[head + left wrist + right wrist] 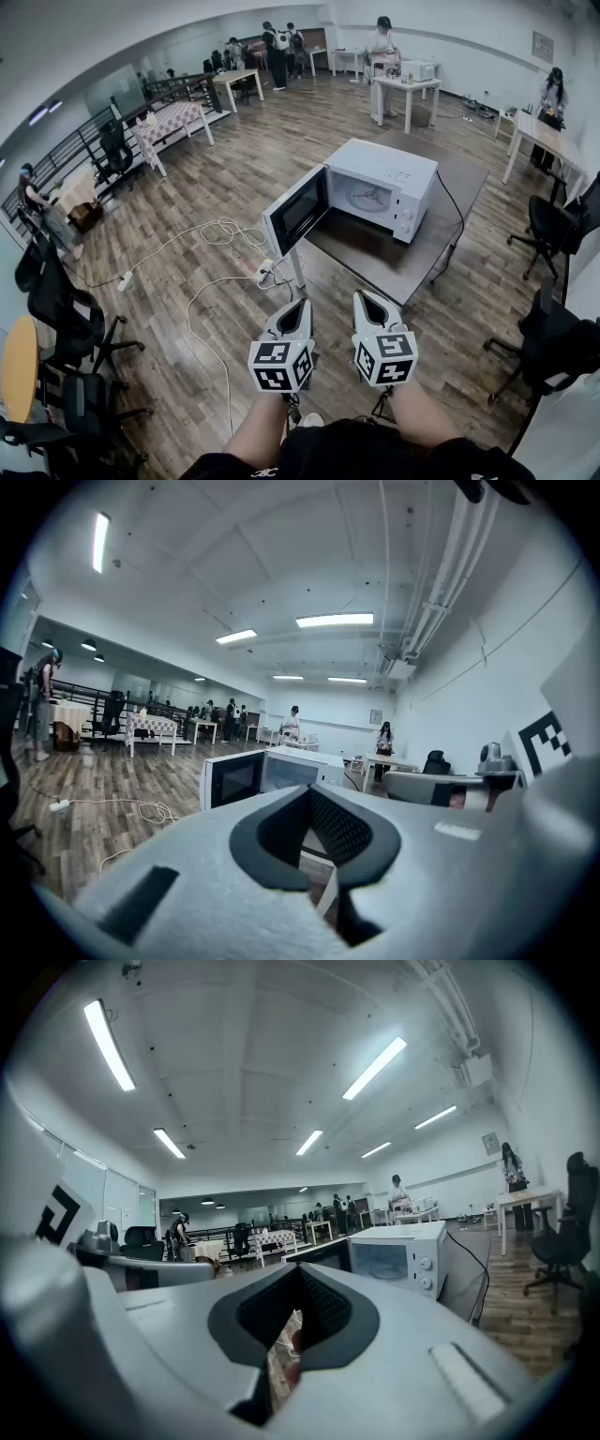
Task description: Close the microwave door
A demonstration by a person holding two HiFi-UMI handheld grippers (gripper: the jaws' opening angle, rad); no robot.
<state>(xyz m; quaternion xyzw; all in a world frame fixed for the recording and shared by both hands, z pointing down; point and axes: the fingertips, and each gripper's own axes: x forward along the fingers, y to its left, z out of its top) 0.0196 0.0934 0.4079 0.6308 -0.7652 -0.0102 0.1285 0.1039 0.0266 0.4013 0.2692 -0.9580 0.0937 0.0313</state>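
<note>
Closest in: left gripper (300, 304) and right gripper (362, 296), side by side, well short of the microwave (380, 187) and pointing toward it — both pairs of jaws pressed together, clamping nothing. Stands white on a dark table (375, 261). Door (296, 211) swung wide open at the microwave's left side, past the table edge, cavity exposed. White cables (220, 230) strewn over wooden floor (234, 159) left of the microwave.

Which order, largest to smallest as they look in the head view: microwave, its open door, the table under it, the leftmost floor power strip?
1. table
2. microwave
3. door
4. power strip, clearly smallest
</note>
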